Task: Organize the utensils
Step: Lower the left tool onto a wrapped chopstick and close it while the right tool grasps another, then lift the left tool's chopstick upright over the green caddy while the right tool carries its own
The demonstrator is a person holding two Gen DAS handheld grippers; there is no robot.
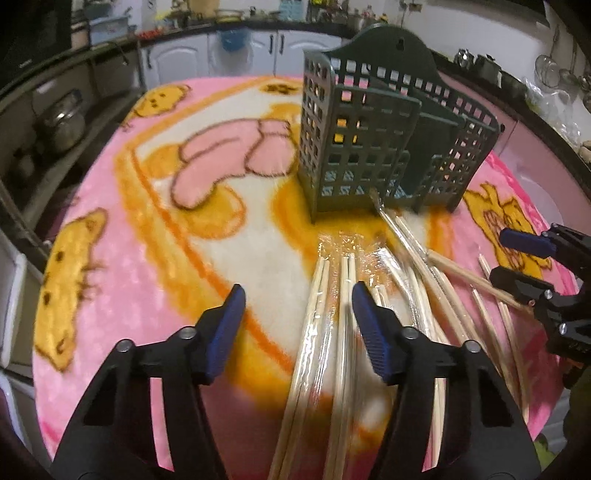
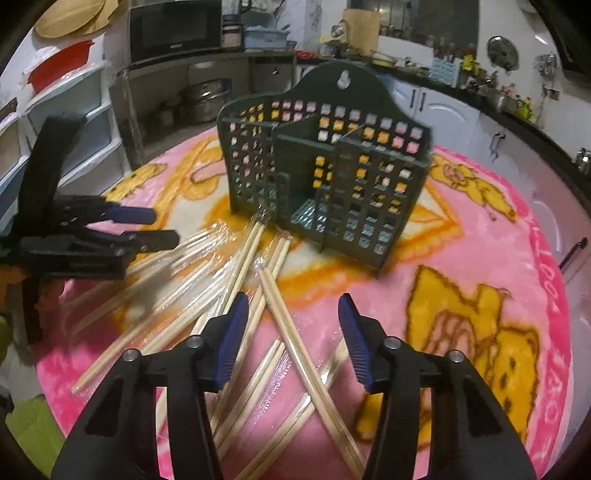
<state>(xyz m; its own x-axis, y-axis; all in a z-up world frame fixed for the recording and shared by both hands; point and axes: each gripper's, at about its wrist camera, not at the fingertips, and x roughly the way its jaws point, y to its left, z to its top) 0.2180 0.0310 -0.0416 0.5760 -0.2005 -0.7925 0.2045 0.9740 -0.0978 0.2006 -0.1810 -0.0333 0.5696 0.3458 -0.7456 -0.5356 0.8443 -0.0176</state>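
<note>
Pink blanket (image 1: 147, 295): left gripper (image 1: 298, 314), right gripper (image 2: 288, 325) fingers apart; microwave (image 2: 173, 31) only in right view.

The blanket (image 1: 110, 229) is done in hot pink with a white middle panel framed by orange bands, and yellow-orange cartoon animals outlined in brown are scattered round it; a pale pink shape sits on the white part. The utensil holder (image 2: 332, 177) is dark green, pierced all over with a grid of square holes, so bits of pink and orange are seen through it. The chopsticks (image 2: 295, 343) are pale natural wood, some wrapped in shiny clear plastic. Both the left claw (image 1: 299, 317) and the right claw (image 2: 291, 325) are black with ribbed blue pads (image 2: 232, 328). The cabinets (image 1: 177, 62) behind are white with dark handles.
</note>
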